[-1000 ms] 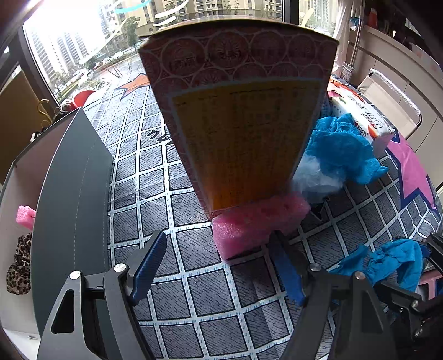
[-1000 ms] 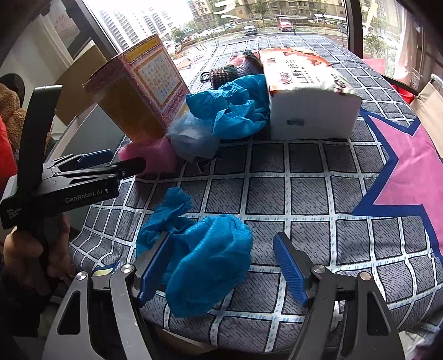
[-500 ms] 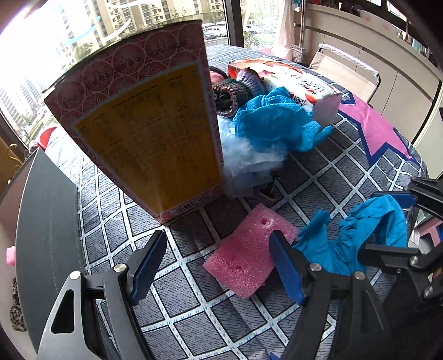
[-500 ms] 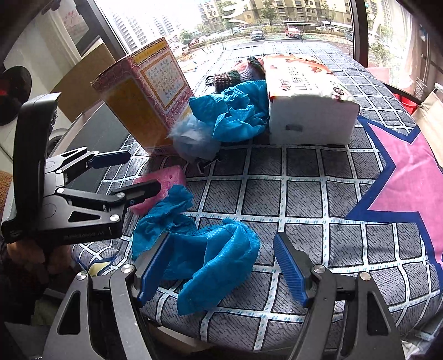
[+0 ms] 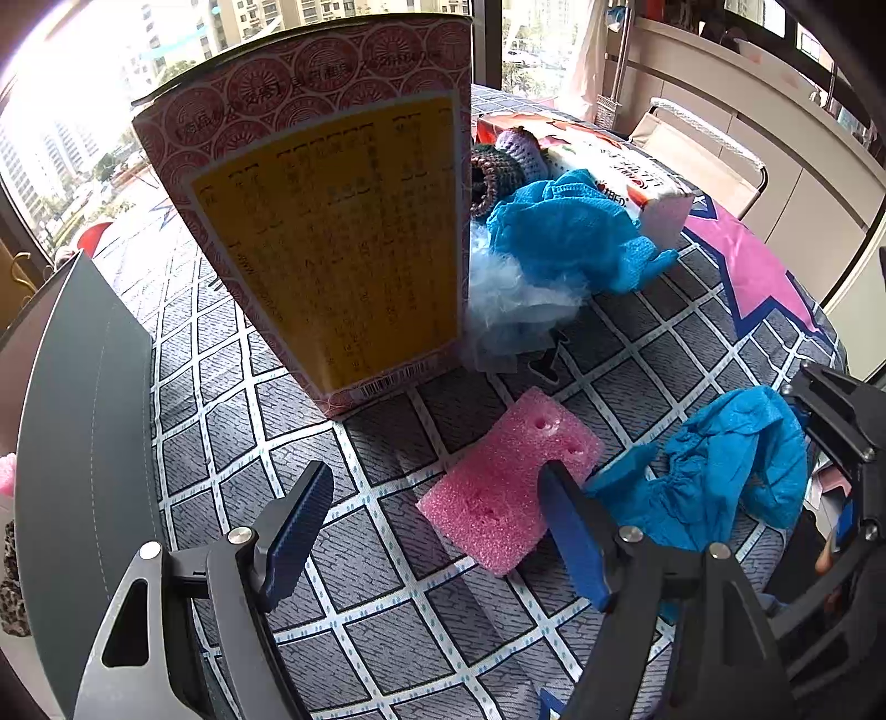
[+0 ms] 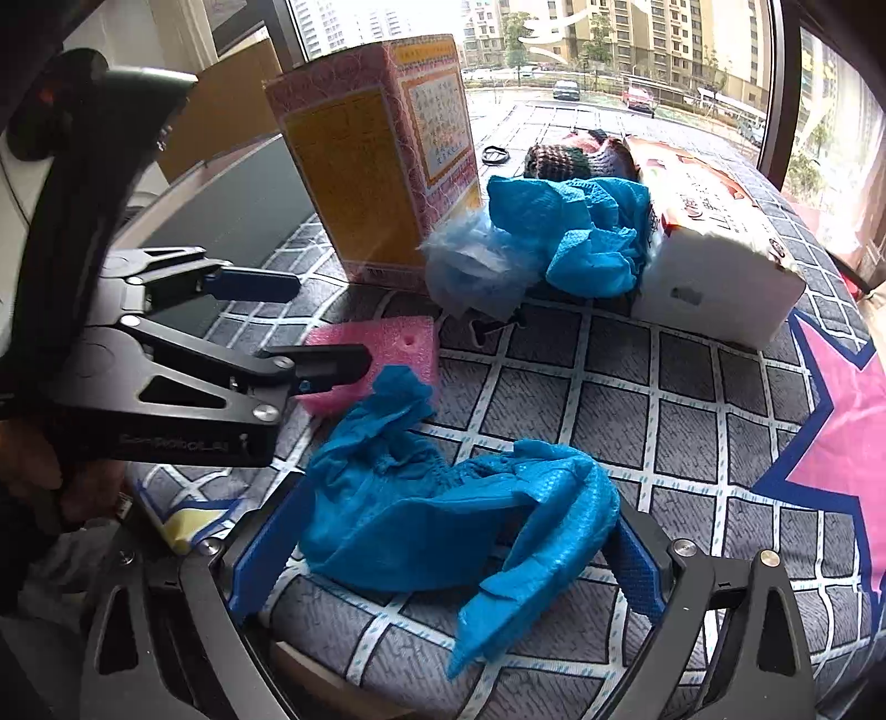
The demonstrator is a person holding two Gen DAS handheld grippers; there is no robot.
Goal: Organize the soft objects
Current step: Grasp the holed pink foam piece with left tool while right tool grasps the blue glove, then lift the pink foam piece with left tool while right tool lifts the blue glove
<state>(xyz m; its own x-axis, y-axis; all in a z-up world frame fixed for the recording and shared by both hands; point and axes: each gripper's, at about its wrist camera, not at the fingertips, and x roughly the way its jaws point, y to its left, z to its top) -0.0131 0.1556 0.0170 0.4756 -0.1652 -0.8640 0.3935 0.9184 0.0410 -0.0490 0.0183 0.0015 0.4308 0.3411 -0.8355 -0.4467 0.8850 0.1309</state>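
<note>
Between right claw point(image 6: 443, 559) fingers, blue cover point(image 6: 443, 531)

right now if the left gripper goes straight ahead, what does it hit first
Probably the tall pink and yellow box. The open left gripper points at its base over bare cloth; the pink foam block lies just right of that line.

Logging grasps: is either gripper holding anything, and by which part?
Nothing held. The left gripper and right gripper are open; blue shoe cover lies between the right's fingers.

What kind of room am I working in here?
Probably an upper-floor apartment room: a quilted checked cover like bedding under the clutter, a big window onto residential towers, and built-in cabinets.
</note>
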